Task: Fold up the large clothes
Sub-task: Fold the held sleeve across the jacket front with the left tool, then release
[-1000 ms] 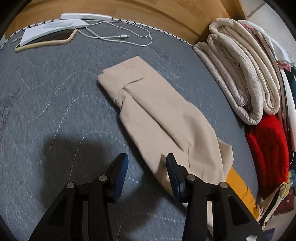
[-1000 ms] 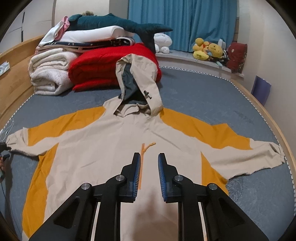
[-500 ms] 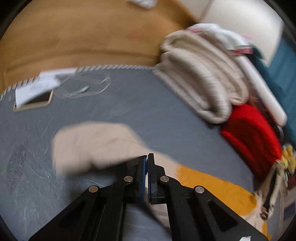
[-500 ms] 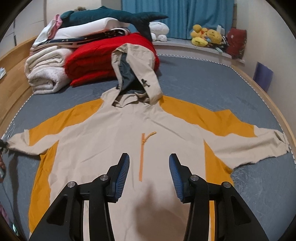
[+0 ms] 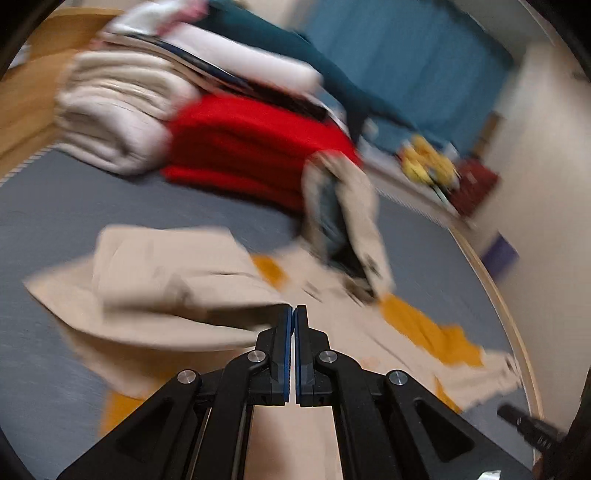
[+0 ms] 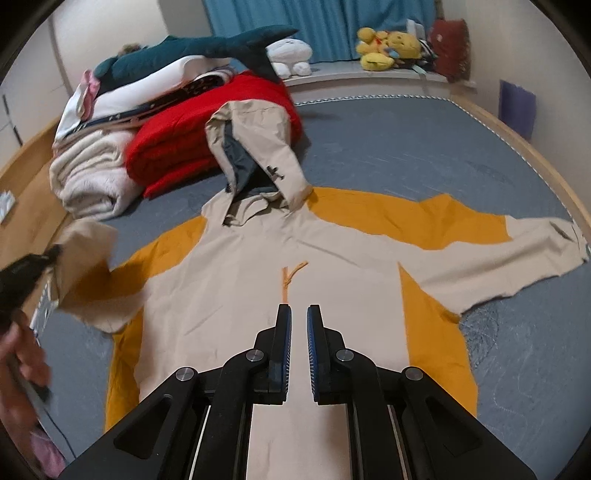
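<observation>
Since the earlier frame, my left tongs (image 5: 294,314) have closed on the beige cuff of the jacket's left sleeve (image 5: 159,280) and carried it up off the bed toward the jacket's body; the left wrist view is heavily blurred. In the right wrist view, at the far left, the person's left hand (image 6: 22,354) grips the left tool, and the lifted sleeve hangs from its tip above the grey bed (image 6: 424,147). Behind it, a stack of folded cream blankets (image 6: 92,181) sits against the wooden bed frame, with a red blanket (image 6: 221,122) just beside it and a teal shark plush (image 6: 207,51) on top of the pile. The beige and orange hooded jacket (image 6: 240,295) lies flat, front up, across the middle of the bed, its hood (image 6: 255,147) resting against the red blanket and an orange zipper (image 6: 288,280) running down the chest. My right tongs (image 6: 299,314) hover over the jacket's chest; the jaws have just been closing to a narrow gap with nothing between them. Further right, the right sleeve (image 6: 517,251) lies stretched flat toward the bed's edge. Yellow plush toys (image 6: 388,48) sit on the ledge below the blue curtain (image 6: 314,22).
</observation>
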`<state>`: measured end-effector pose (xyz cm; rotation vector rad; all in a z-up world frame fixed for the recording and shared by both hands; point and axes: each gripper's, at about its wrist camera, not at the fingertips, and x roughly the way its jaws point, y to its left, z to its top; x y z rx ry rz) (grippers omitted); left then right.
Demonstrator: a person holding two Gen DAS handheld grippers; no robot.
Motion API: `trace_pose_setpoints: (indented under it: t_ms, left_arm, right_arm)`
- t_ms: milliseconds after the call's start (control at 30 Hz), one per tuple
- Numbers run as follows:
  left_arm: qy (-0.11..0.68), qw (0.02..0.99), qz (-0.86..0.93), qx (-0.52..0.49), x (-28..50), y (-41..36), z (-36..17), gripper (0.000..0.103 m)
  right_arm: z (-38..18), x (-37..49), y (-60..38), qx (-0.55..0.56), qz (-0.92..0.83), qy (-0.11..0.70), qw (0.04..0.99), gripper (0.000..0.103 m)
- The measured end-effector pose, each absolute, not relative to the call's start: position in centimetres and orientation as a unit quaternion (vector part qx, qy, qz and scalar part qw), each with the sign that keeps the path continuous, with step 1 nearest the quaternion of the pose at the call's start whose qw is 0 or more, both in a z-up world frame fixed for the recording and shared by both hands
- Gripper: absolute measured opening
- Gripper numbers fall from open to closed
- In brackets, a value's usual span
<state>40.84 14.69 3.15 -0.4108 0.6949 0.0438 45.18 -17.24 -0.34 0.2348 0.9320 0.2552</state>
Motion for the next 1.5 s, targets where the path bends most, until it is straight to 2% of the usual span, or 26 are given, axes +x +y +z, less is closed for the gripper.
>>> trace_pose_setpoints:
  t_ms: [133, 267, 400, 533, 667, 800, 867, 933, 967, 1067, 1100, 1267, 1500]
  left_arm:
    - [0.416, 0.891, -0.032, -0.181, 42.9, 7.7, -2.0, 0.0]
    - [0.473, 0.865, -0.03, -0.164, 42.7, 6.7, -4.2, 0.001]
    - [0.459, 0.869, -0.039, -0.18, 39.3, 10.0, -0.5, 0.017]
    - [0.415, 0.889, -0.025, -0.19, 34.5, 14.8, 3.9, 0.017]
    - [0.369, 0.915, 0.027, -0.16, 31.0, 18.1, 3.9, 0.019]
    - [0.42, 0.894, 0.092, -0.121, 33.1, 19.5, 1.1, 0.019]
    - [0.417, 0.897, 0.101, -0.103, 34.8, 19.9, 0.8, 0.019]
    - [0.411, 0.899, 0.117, -0.095, 35.8, 20.6, 0.8, 0.019]
    - [0.411, 0.897, 0.121, -0.107, 35.8, 21.4, 0.8, 0.019]
    - [0.41, 0.888, 0.125, -0.164, 35.7, 23.8, 0.6, 0.019]
    - [0.409, 0.888, 0.123, -0.17, 35.9, 24.2, 0.8, 0.019]
    - [0.403, 0.887, 0.143, -0.175, 34.6, 27.0, 1.1, 0.019]
    - [0.39, 0.884, 0.158, -0.204, 34.2, 29.3, 1.7, 0.019]
  right_arm:
    - [-0.4, 45.6, -19.0, 0.121, 0.112, 0.454, 0.875, 0.01]
    - [-0.2, 45.8, -19.9, 0.127, 0.109, 0.455, 0.874, 0.01]
    - [0.1, 45.7, -20.0, 0.133, 0.114, 0.454, 0.874, 0.01]
    - [0.4, 45.2, -19.3, 0.133, 0.127, 0.449, 0.874, 0.01]
    - [0.0, 44.7, -17.7, 0.145, 0.154, 0.449, 0.868, 0.01]
    - [-0.8, 43.9, -15.9, 0.159, 0.196, 0.436, 0.864, 0.01]
    - [-1.0, 43.4, -14.7, 0.153, 0.216, 0.423, 0.866, 0.01]
    - [-1.2, 43.2, -12.9, 0.133, 0.238, 0.417, 0.867, 0.013]
    - [-1.3, 43.1, -12.0, 0.124, 0.251, 0.414, 0.866, 0.019]
    - [-2.0, 43.5, -9.9, 0.117, 0.273, 0.412, 0.862, 0.049]
    - [-2.4, 43.9, -9.3, 0.119, 0.277, 0.414, 0.859, 0.052]
    - [-5.2, 47.0, -6.4, 0.14, 0.271, 0.449, 0.84, 0.052]
    - [-12.1, 55.5, -2.2, 0.249, 0.25, 0.536, 0.767, 0.052]
